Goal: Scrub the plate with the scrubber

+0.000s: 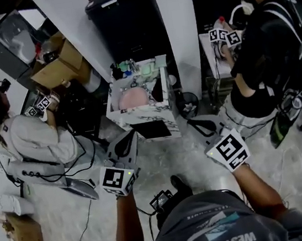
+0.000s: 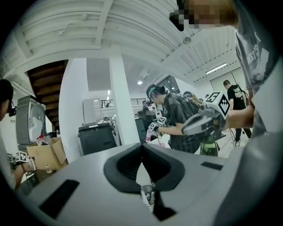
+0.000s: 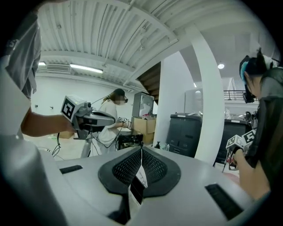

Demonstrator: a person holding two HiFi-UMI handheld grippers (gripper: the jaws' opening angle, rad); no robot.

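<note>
Both tools are closed and empty: the left gripper (image 1: 126, 142) shows its dark pads meeting at the tip in its own view with nothing pinched there, and the right gripper (image 1: 196, 123) has its mesh-faced pads pressed together in the same way. In the head view they are held low and level, side by side, above the bare floor. Just beyond them stands a marble-patterned basin (image 1: 139, 115), at twelve o'clock from the left gripper and at about ten o'clock from the right. Its long axis seems to run along the six-to-twelve line, away from the person. Inside it lies a pink round thing that I take for the plate (image 1: 133, 98), near the middle and a little towards the nine o'clock wall. By my reading the left gripper is the nearer of the two and points almost straight at it, while the right would have to swing across. I cannot pick out the scrubber. Small greenish things (image 1: 126, 66) crowd the far rim at twelve o'clock, and it may be among them.
</note>
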